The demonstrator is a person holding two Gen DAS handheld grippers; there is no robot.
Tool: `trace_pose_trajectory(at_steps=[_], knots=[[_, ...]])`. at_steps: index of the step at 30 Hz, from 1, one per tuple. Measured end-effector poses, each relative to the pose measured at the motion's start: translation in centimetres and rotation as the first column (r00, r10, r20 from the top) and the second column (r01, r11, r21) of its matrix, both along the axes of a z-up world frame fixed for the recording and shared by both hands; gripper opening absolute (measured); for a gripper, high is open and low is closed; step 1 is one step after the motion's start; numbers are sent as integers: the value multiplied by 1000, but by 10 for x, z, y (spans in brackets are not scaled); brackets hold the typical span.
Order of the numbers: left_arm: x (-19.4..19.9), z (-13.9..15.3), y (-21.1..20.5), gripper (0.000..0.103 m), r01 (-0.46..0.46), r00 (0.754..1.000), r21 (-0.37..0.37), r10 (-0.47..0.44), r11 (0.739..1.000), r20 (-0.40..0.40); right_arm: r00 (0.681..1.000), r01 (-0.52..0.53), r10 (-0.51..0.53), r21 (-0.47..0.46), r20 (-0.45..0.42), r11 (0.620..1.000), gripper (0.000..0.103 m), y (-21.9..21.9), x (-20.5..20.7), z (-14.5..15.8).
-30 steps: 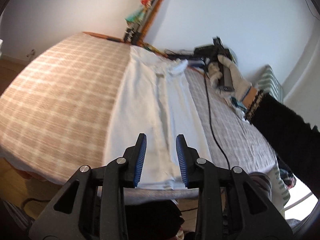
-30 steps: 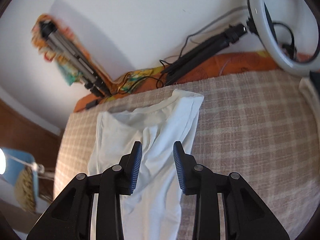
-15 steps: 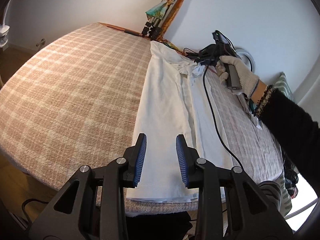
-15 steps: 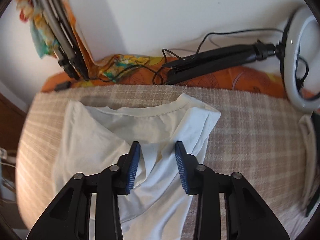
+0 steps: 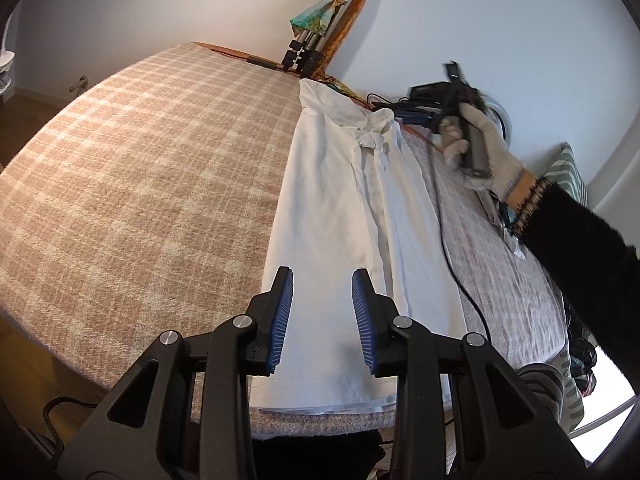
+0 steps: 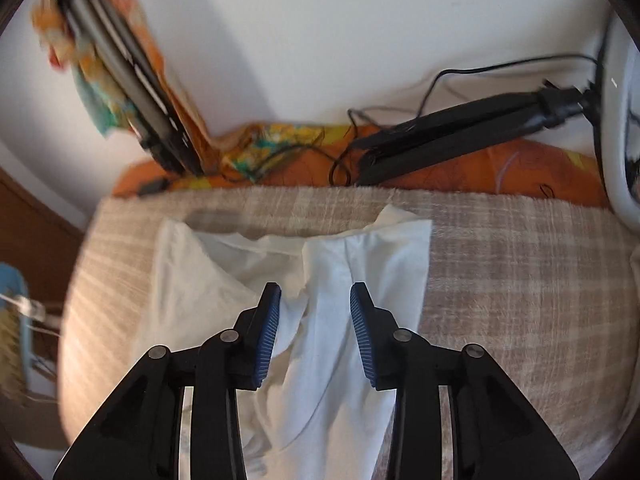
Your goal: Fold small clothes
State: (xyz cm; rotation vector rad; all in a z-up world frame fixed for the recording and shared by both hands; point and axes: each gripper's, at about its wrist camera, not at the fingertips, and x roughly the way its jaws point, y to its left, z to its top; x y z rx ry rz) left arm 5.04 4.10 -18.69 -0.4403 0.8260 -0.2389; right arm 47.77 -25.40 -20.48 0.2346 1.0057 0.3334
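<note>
You held the left gripper [image 5: 322, 320] angled down over the hem of the white shirt [image 5: 340, 208], jaws spread and empty, while your gloved right hand [image 5: 476, 142] tilted the right gripper [image 6: 316, 328], jaws just reopened, above its collar end.

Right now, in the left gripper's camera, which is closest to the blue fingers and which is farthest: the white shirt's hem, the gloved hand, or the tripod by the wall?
From the left gripper, nearest first:
1. Shirt hem: just below the fingers, at the bed's near edge.
2. Gloved hand: up on the right, beside the shirt's collar end.
3. Tripod: leaning on the wall beyond the bed.
</note>
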Motion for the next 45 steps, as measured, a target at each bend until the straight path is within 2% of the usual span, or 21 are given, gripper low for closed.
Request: trace_pose_trajectory(at_steps=[1, 3, 9, 11, 12, 17, 21, 25, 30, 33, 36, 38, 39, 40, 42, 45], knots=[[0, 0, 2, 30, -4, 1000, -2, 4, 1000, 0, 1000, 16, -17, 65, 11, 998, 35, -13, -10, 5], [1, 1, 7, 30, -11, 1000, -2, 11, 1000, -2, 999, 34, -39, 128, 35, 991, 35, -37, -32, 15], [4, -2, 21, 31, -7, 999, 12, 8, 1000, -52, 996, 9, -20, 117, 90, 993, 35, -76, -125, 45], [5, -4, 25, 39, 8, 997, 22, -6, 1000, -73, 996, -18, 6, 133, 88, 991, 35, -82, -165, 48], [5, -5, 28, 44, 11, 996, 22, -9, 1000, -84, 996, -29, 17, 140, 84, 990, 35, -86, -179, 47], [4, -15, 40, 45, 59, 986, -14, -61, 998, -156, 996, -90, 86, 138, 32, 986, 35, -84, -272, 34], [2, -22, 39, 45, 96, 977, -33, -101, 995, -187, 991, -117, 126, 160, -46, 980, 36, -75, -338, 2], [3, -35, 40, 45, 98, 965, -76, -113, 992, -238, 986, -108, 124, 139, -110, 984, 39, -64, -370, -38], [-1, -39, 36, 45, 109, 956, -131, -140, 985, -258, 973, -101, 140, 207, -183, 973, 39, -55, -396, -75], [-5, -39, 32, 45, 115, 952, -131, -146, 985, -269, 977, -130, 159, 196, -140, 972, 41, -48, -407, -73], [-12, -38, 28, 45, 128, 950, -120, -156, 984, -272, 971, -148, 189, 253, -145, 956, 41, -42, -407, -74], [-14, -38, 24, 44, 136, 948, -113, -162, 984, -275, 967, -174, 211, 240, -139, 955, 41, -35, -407, -76], [-14, -38, 22, 41, 137, 949, -101, -159, 985, -273, 968, -181, 215, 236, -129, 955, 41, -33, -405, -76], [-14, -38, 20, 31, 144, 947, -95, -165, 985, -274, 968, -183, 217, 237, -127, 954, 41, -31, -404, -76], [-12, -41, 16, 20, 151, 941, -97, -174, 984, -292, 967, -178, 217, 255, -133, 951, 37, -29, -400, -77], [-13, -40, 14, 8, 152, 944, -85, -171, 985, -284, 967, -176, 216, 258, -136, 950, 19, -24, -398, -80]])
